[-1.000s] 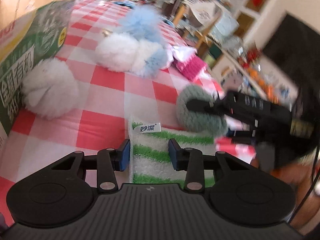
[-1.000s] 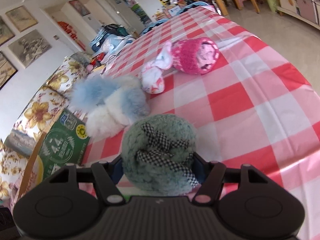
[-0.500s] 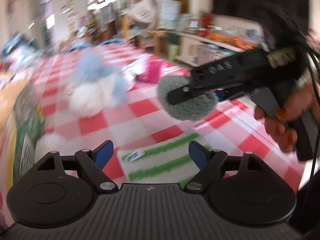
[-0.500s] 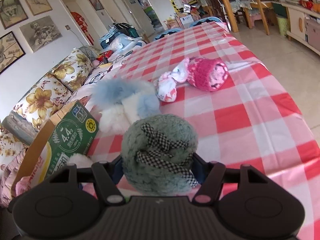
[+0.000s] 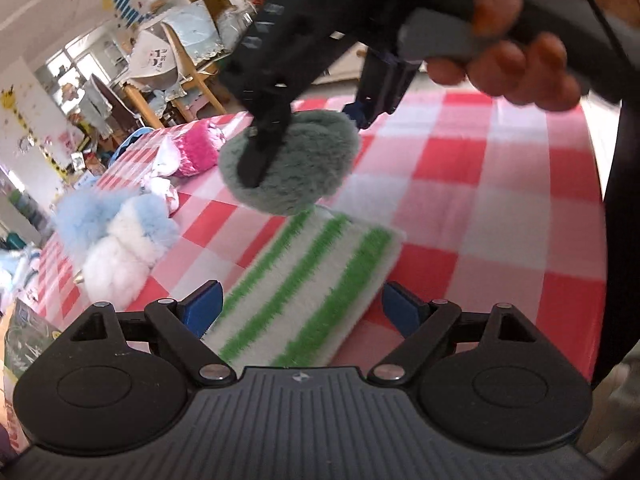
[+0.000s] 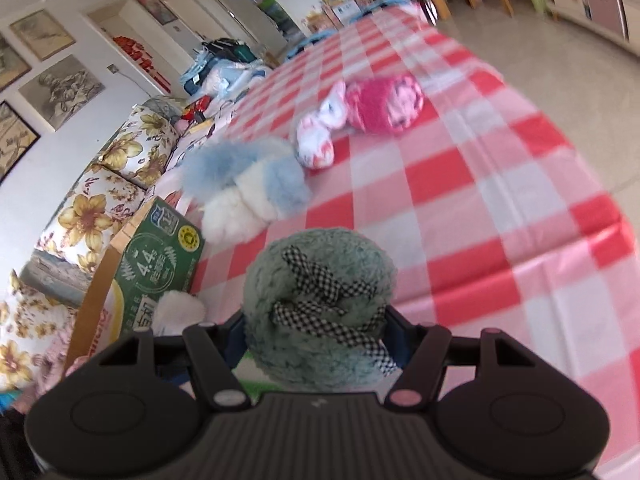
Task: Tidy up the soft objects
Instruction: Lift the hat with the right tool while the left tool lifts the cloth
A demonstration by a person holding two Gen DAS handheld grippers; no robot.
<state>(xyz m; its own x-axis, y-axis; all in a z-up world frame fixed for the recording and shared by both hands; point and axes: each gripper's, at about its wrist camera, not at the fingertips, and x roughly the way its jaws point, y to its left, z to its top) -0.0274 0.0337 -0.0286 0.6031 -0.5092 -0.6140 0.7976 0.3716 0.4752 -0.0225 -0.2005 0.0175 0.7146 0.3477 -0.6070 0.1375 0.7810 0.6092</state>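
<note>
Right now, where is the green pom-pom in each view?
Left wrist: pom-pom upper centre, clamped in the right gripper, above the striped cloth.
Right wrist: pom-pom bottom centre, between the fingers.
Shared landmark: pink hat.

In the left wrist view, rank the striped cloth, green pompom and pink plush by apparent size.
1. Green-striped cloth, though nearest the camera.
2. Grey-green pompom, held off the table, so nearness may inflate it.
3. Pink plush, farthest away.

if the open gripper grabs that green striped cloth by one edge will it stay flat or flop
The green striped cloth is likely to flop: it looks like thin fluffy pile lying flat on the checked tablecloth. Probably light, and the fuzzy surface should grip well. The left gripper is open around it.
</note>
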